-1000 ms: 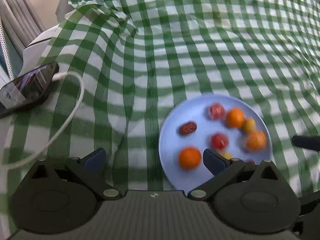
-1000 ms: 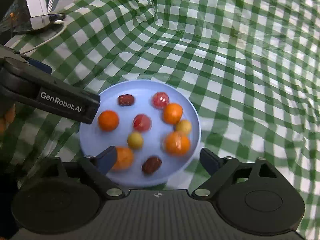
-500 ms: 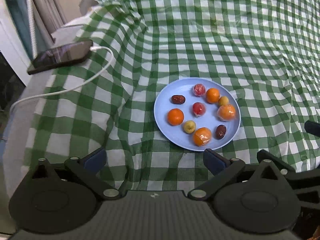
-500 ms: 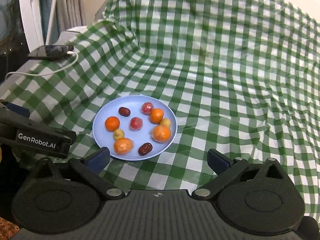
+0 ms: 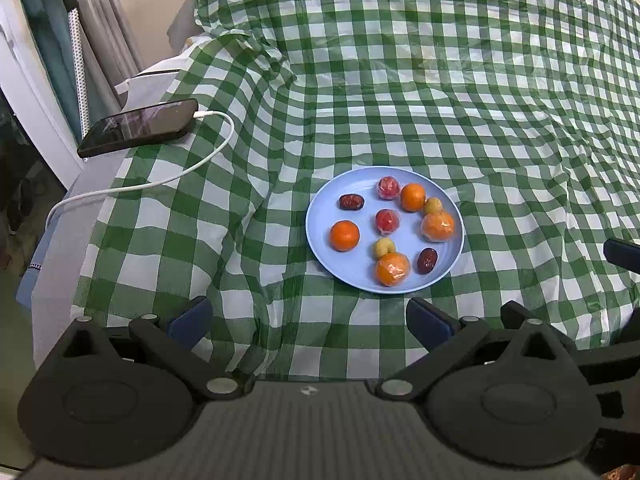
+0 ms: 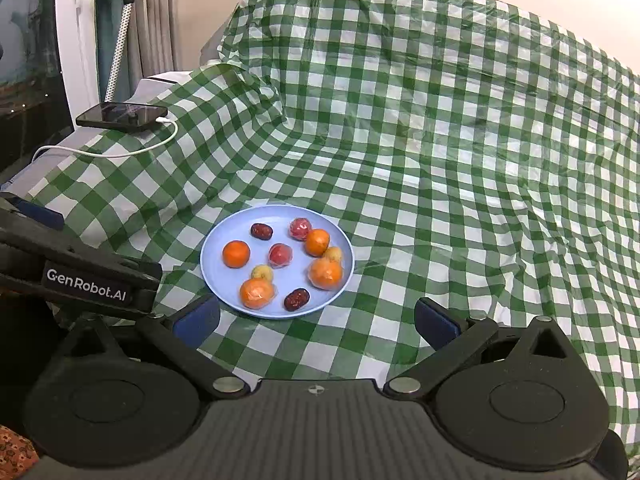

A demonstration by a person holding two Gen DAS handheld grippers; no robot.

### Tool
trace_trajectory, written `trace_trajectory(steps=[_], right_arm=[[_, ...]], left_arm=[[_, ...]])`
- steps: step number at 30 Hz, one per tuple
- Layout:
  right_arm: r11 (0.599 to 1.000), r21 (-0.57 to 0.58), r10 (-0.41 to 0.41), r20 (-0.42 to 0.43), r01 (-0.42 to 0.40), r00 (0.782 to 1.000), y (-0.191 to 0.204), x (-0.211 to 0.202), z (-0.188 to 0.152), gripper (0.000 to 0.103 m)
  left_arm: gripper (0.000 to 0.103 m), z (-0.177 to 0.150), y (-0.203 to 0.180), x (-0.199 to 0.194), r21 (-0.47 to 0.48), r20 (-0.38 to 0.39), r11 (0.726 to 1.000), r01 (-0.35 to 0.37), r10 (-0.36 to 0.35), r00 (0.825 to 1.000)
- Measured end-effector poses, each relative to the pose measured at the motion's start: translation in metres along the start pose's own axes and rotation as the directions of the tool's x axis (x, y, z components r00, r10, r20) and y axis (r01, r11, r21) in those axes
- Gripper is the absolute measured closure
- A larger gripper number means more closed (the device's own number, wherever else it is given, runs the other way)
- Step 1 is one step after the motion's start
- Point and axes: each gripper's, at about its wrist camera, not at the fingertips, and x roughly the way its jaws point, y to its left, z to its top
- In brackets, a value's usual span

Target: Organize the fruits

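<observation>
A light blue plate (image 5: 320,220) lies on the green checked cloth; it also shows in the right wrist view (image 6: 212,264). On it lie several small fruits: oranges such as one at the left (image 5: 344,235) (image 6: 236,254), two wrapped red fruits (image 5: 387,222), two yellow ones (image 5: 384,247) and two dark dates (image 5: 351,201). My left gripper (image 5: 308,322) is open and empty, back from the plate's near edge. My right gripper (image 6: 316,320) is open and empty, just short of the plate.
A black phone (image 5: 140,127) with a white cable (image 5: 152,184) lies at the cloth's left edge, also in the right wrist view (image 6: 122,116). The cloth rises in folds at the back. The left gripper's body (image 6: 80,276) sits at the right view's left.
Both grippers have pulled back and up from the plate, so it looks smaller and farther. Their jaws stay open. The fruits have not moved.
</observation>
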Motion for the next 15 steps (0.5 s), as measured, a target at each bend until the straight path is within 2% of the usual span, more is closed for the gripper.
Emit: trace_trajectory(steps=[15], right_arm=[[1.000, -0.014, -0.008, -0.008, 0.008, 1.000, 0.0049, -0.0003, -0.0007, 0.001]], left_arm=[[0.000, -0.0035, 0.0013, 0.0040, 0.011, -0.008, 1.000, -0.020, 0.020, 1.000]])
